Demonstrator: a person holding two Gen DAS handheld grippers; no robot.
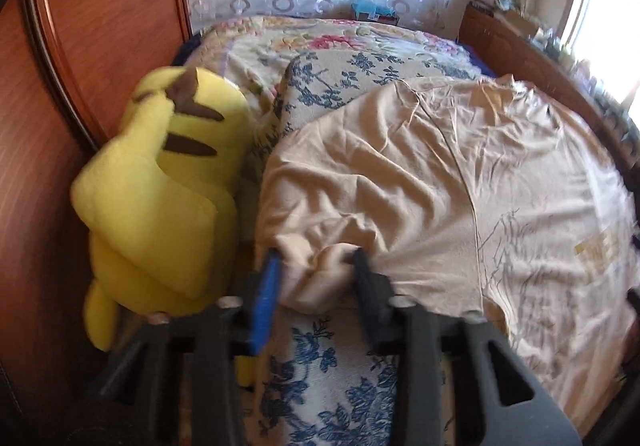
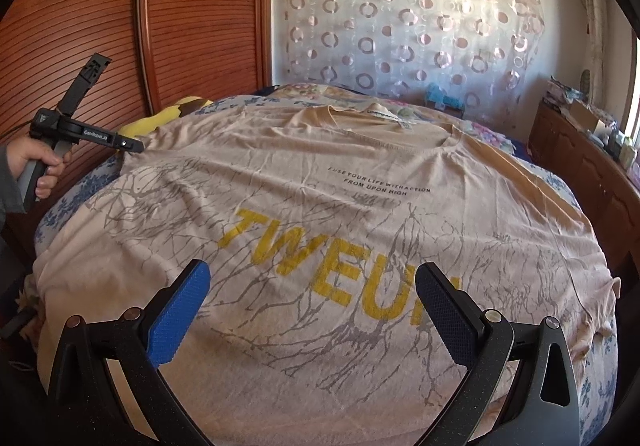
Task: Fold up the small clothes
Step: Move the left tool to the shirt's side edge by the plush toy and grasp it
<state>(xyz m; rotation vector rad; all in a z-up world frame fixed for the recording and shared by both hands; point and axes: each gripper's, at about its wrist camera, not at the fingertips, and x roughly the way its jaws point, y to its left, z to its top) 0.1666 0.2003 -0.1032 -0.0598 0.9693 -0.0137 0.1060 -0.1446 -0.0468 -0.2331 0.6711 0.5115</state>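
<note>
- Sunlit bedroom: we are working over a bed (image 2: 576, 205) with a blue flowered cover, a wooden wardrobe (image 2: 100, 5) on one side and a ringed curtain (image 2: 400, 25) behind.
- Our t-shirt (image 2: 320, 205), beige with yellow letters, lies spread face up across the bed, collar toward the curtain, hem nearest us.
- We judge the fold barely begun: body and far sleeve lie flat, and no panel is turned over yet.
- Our left gripper (image 1: 316, 266) sits at the sleeve end beside the wardrobe; its jaws stand narrow with a bunch of the beige cloth gathered between them, the pads pressing it.
- A yellow plush toy (image 1: 160, 185) lies just beside that sleeve, against the wardrobe, close enough to catch the cloth as we lift.
- Our right gripper (image 2: 312, 302) hovers above the printed chest with jaws wide and nothing in them.
- From the right wrist view we see the hand (image 2: 36, 161) on the left gripper's handle.
- Left to do, as we judge it: bring this sleeve inward, then the far one, then fold the length and smooth out the wrinkles.
</note>
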